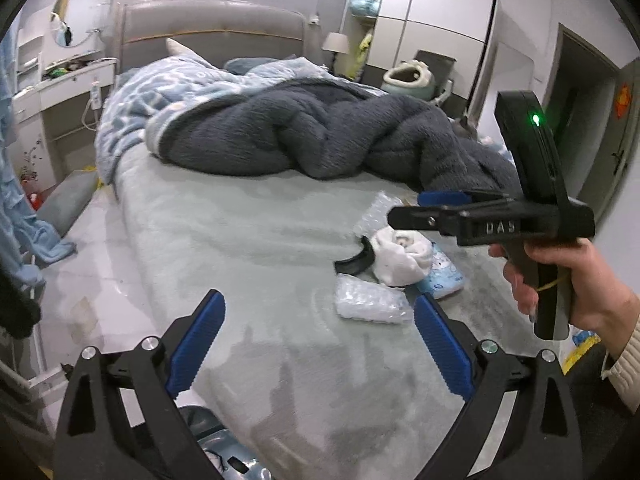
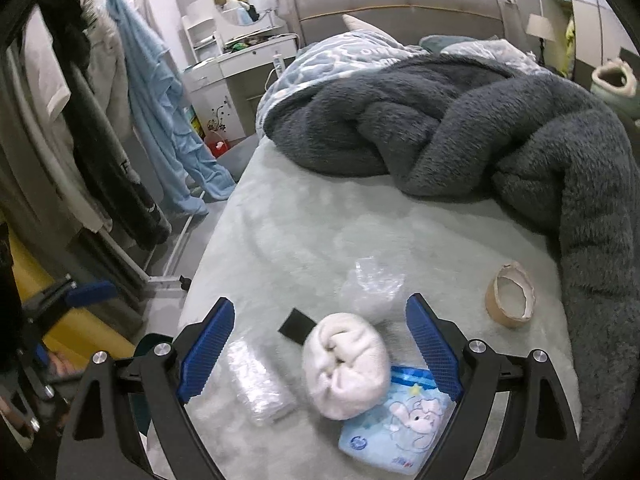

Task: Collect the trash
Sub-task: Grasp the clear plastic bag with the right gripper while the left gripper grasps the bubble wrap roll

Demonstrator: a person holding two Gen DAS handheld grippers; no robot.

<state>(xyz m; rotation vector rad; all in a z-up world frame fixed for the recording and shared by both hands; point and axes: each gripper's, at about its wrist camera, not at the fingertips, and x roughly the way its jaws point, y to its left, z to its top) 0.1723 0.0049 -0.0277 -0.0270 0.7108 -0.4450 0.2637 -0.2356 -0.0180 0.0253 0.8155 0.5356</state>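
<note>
Both grippers hang over the bed (image 2: 280, 240) with jaws spread wide and nothing in them: left gripper (image 1: 320, 340), right gripper (image 2: 320, 344). The trash sits in a clump right under the right one: a balled white cloth (image 2: 346, 368) dead centre, clear plastic wrap (image 2: 258, 384) at 9 o'clock, a blue tissue pack (image 2: 394, 428) at 5. A tape roll (image 2: 510, 296) lies apart at 2 o'clock.

Bed (image 2: 304, 240) with grey blanket (image 2: 500, 128), tape roll (image 2: 510, 296), white bundle (image 2: 346, 368), plastic wrappers (image 2: 258, 384).
</note>
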